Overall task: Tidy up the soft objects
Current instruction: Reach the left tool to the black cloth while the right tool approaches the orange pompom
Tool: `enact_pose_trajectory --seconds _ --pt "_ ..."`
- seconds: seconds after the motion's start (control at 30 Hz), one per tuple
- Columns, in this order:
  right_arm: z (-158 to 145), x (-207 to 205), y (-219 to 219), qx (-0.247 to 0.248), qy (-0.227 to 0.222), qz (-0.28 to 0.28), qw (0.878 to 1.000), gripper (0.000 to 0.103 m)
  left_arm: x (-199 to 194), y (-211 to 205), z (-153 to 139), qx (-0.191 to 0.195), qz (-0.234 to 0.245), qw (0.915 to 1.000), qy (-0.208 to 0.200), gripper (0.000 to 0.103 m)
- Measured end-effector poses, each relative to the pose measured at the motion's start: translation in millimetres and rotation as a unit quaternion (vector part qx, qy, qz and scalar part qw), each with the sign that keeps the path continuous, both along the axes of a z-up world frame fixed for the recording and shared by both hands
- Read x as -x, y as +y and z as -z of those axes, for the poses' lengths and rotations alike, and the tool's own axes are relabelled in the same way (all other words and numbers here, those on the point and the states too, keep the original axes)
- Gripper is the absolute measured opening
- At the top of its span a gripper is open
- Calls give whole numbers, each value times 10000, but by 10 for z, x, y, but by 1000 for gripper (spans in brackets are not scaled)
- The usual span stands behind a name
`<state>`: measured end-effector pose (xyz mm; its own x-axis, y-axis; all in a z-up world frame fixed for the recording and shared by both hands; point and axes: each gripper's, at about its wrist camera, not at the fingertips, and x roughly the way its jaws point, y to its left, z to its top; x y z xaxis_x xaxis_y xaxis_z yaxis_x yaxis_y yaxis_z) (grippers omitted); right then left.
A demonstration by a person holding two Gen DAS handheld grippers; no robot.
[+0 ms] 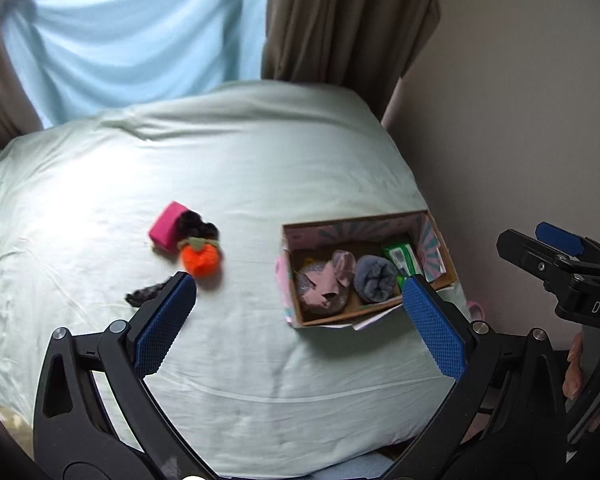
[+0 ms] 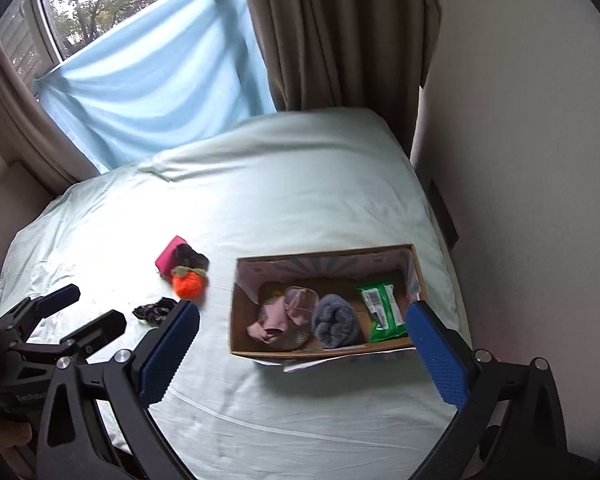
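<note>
Both tools released, holding nothing: left tool [image 1: 300, 308], right tool [image 2: 302, 334]. Cardboard box [image 2: 238, 322] on bed [image 1: 260, 160], already holding rolled grey sock [image 2: 334, 320], pink cloth, green pack. Left of box: orange knit toy [image 1: 201, 262], pink block [image 1: 165, 226], dark scrap [image 1: 146, 293]. Next, likely: left tool straddles orange toy, pinches mid-body, lifts clear before crossing box wall

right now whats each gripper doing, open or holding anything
left gripper: open, holding nothing.
right gripper: open, holding nothing.
</note>
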<state>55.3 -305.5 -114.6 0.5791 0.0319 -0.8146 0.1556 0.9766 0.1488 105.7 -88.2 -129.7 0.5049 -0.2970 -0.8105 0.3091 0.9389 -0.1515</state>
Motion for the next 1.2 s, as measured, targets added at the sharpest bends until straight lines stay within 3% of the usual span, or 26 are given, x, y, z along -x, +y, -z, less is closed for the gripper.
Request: enact_pose_trajectory --seconds 0.23,0.47,0.63,0.9,1.2 --pt "-137 201 707 24 -183 20 9998 103 182 940 -117 -128 -242 9995 -168 103" --pt "-194 240 1352 117 -417 48 9990 103 261 1787 8 -59 -470 9987 -196 103" --pt "-184 89 1725 134 -487 87 9987 103 143 2163 110 59 -443 9987 -225 103" --pt "109 -333 2152 213 -507 56 9985 103 -207 2384 475 52 -124 9998 -177 103" --pt "863 -1134 2298 180 -144 -259 9994 103 -664 2289 1148 -9 241 9997 74 102"
